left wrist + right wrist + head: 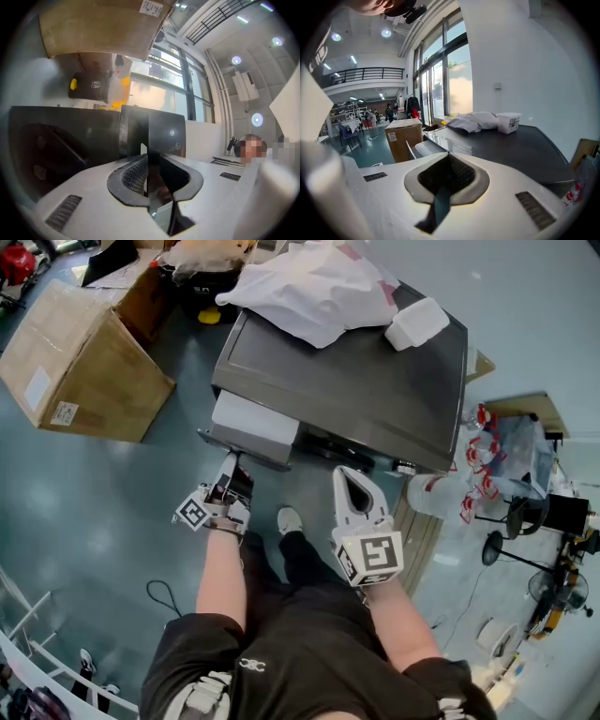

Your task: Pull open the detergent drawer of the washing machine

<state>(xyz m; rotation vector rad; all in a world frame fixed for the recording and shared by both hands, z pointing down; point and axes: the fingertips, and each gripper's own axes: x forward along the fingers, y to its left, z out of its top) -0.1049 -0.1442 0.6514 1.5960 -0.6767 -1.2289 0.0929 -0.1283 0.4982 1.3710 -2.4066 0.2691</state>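
Grey washing machine point(375, 381): boxy, with a smooth matt lid; crumpled white plastic bag point(314, 287) lying at its far side.
Cardboard box point(80, 362): brown, taped, to the left and well apart from the machine.
Detergent drawer point(253, 423): at the machine's near-left corner, already partway out; white plastic tray behind a slim dark front panel point(161, 129). Best pulled level and straight towards the near side, without twisting.
Left gripper point(230, 467): clenched on that front panel, with meshed pads point(133, 173) on either side; firm squeeze likely needed on the slick plastic.
Right gripper point(352, 482): clenched on nothing, near the machine's front and right of the drawer.
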